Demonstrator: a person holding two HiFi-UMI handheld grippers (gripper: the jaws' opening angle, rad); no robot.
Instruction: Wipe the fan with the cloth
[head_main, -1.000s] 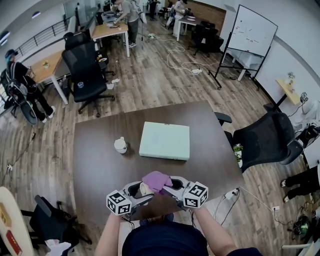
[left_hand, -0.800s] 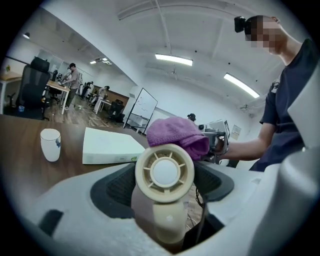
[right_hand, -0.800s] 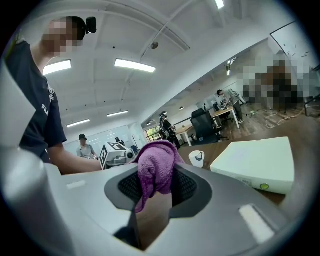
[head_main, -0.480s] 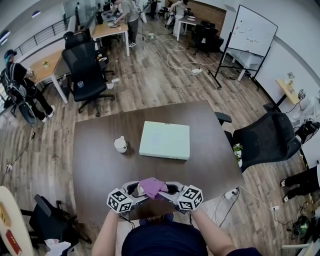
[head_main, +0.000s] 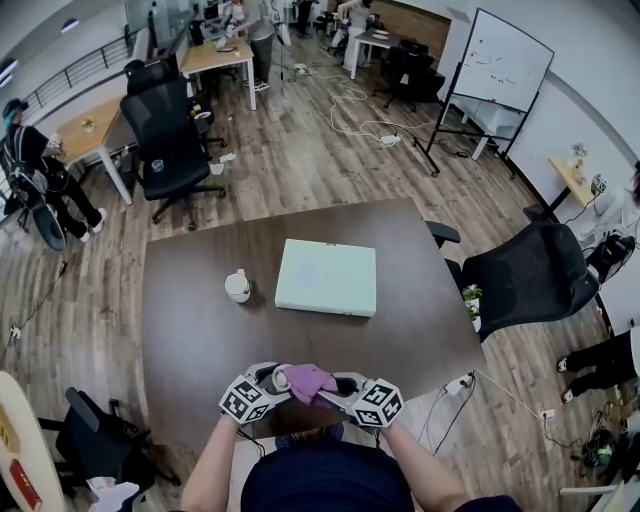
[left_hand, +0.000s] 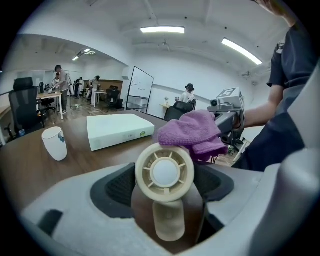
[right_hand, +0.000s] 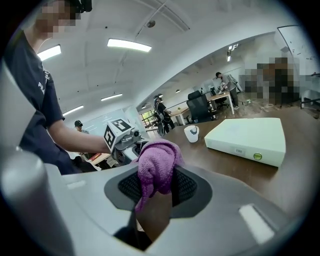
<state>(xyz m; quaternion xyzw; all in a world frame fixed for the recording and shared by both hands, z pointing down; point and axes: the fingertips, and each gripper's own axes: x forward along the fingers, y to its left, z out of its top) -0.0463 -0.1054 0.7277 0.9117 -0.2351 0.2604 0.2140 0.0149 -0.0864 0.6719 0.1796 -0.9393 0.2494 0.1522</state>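
A small cream handheld fan (left_hand: 165, 175) with a round grille and short handle sits between the jaws of my left gripper (head_main: 268, 385), which is shut on it. In the head view the fan (head_main: 281, 379) peeks out left of the cloth. My right gripper (head_main: 335, 388) is shut on a purple cloth (right_hand: 155, 170), which bunches up out of its jaws. The cloth (head_main: 309, 381) lies against the fan's upper right edge, as the left gripper view shows the cloth (left_hand: 194, 134) touching the grille rim. Both grippers face each other at the near edge of the brown table (head_main: 190, 330).
A pale green flat box (head_main: 327, 278) lies at the table's middle. A white paper cup (head_main: 237, 287) stands to its left. Black office chairs (head_main: 520, 275) stand to the right and behind the table. People are at desks far back.
Both grippers have drawn closer together and slightly nearer to me. The cloth has come down from above the fan onto its edge.
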